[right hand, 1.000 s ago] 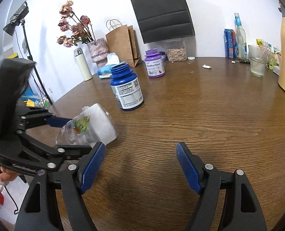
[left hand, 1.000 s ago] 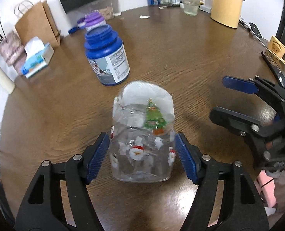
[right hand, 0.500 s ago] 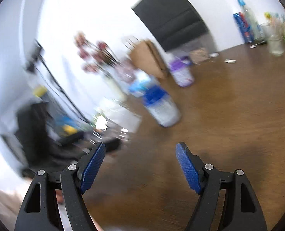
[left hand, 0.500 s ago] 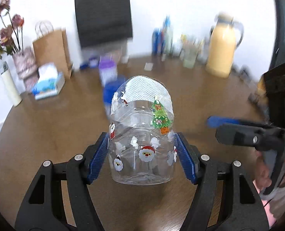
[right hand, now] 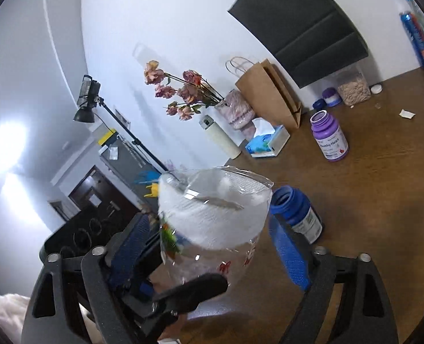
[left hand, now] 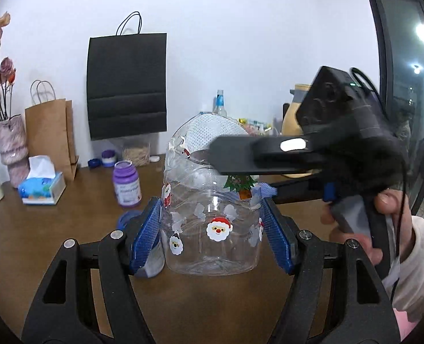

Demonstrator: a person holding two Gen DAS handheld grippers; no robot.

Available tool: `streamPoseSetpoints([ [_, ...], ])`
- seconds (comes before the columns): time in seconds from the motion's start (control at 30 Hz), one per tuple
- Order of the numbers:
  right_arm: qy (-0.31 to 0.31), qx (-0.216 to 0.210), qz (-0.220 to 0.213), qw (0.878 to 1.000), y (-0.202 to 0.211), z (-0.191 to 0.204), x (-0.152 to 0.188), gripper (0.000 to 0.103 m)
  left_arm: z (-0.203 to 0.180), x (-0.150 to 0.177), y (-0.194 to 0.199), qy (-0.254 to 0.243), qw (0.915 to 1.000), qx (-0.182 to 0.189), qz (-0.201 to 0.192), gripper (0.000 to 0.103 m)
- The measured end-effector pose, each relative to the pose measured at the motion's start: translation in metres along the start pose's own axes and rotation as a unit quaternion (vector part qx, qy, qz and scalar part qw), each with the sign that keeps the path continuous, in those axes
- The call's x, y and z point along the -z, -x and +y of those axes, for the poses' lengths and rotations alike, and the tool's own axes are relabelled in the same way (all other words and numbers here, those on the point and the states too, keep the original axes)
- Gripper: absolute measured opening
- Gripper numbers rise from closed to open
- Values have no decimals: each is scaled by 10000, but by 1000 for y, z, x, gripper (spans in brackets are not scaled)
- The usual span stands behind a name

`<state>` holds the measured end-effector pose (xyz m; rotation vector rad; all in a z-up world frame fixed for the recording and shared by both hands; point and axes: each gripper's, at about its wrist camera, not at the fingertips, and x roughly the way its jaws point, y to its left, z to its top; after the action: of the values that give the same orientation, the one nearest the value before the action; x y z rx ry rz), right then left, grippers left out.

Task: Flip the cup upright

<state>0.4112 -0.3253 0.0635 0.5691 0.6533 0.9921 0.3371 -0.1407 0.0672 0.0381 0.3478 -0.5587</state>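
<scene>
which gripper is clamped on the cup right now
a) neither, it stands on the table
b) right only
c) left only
c) The left gripper has both blue fingers pressed on the cup, held above the table; the right gripper is open around the cup, its right finger clear.

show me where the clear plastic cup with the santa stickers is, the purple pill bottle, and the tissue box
clear plastic cup with Santa stickers (left hand: 212, 229), left wrist view, on its front wall
purple pill bottle (right hand: 331, 140), right wrist view, on its label
blue tissue box (left hand: 41, 189), left wrist view, on its front face
</scene>
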Motion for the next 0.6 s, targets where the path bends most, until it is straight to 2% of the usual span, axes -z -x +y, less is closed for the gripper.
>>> streamPoseSetpoints([
  [0.1, 193, 216, 41, 9996, -3, -5, -15, 69, 11, -7, -19, 141, 9998, 50, 115, 73],
  [0.17, 474, 743, -97, 9961, -2, -5, -22, 68, 15, -10, -32, 124, 9996, -49, 237, 80],
  [0.2, 694, 1124, -234, 9910, 0, -3, -26, 68, 17, -13, -39, 25, 9993, -282, 244, 84],
  [0.23, 915, 1522, -396, 9833, 2, 0, -30, 68, 17, -15, -41, -55, 9989, -436, 175, 84],
  [0.27, 1158, 2007, -583, 9710, 4, 2, -35, 68, 20, -20, -44, -126, 9979, -634, 44, 84],
  [0.37, 1448, 2657, -709, 9505, 4, -3, -52, 69, 34, -42, -52, -47, 9912, -1237, -459, 84],
  [0.43, 1513, 2849, -704, 9439, 2, -8, -62, 69, 42, -53, -55, 83, 9873, -1409, -724, 86],
  [0.5, 1502, 2913, -686, 9423, -2, -14, -68, 69, 52, -64, -63, 130, 9846, -1477, -921, 88],
  [0.6, 1369, 2882, -585, 9459, -6, -29, -73, 70, 61, -71, -84, 113, 9843, -1531, -877, 91],
])
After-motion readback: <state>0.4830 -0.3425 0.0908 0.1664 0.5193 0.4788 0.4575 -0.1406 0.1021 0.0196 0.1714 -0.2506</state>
